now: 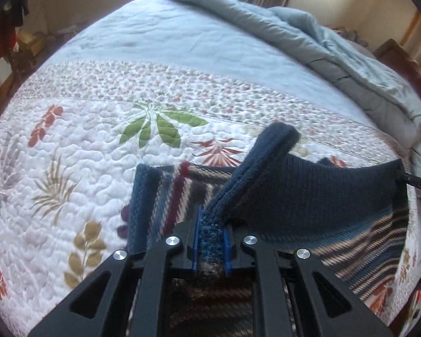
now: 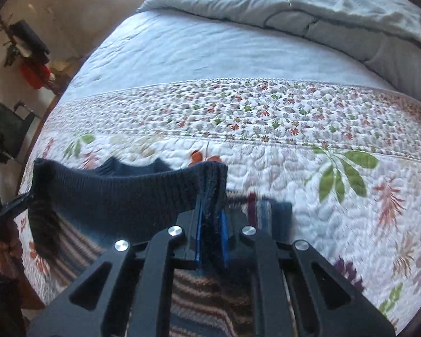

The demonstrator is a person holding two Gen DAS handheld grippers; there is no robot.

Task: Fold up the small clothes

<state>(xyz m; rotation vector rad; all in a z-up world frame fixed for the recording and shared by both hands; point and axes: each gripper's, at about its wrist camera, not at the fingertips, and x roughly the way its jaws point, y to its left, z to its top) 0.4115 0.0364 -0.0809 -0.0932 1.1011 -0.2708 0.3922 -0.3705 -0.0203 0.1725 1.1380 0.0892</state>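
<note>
Both grippers [image 1: 212, 241] [image 2: 210, 236] clamping sweater [image 1: 308, 196]

Sweater [image 1: 308, 185] stretched between both tongs above the bed [image 1: 168, 45], its lower part draped down onto the quilt [image 1: 78, 168]. Left tongs [image 1: 212, 241] clamp one end of the ribbed hem, a sleeve [image 1: 266, 151] sticking up just behind them. Right tongs [image 2: 210, 233] clamp the other end; hem runs leftward from them to the left tongs at the picture edge. Quilt covers the near bed. Blanket [image 2: 336, 8] bunched at the far right, behind the quilt's border band [image 2: 252, 112].
</note>
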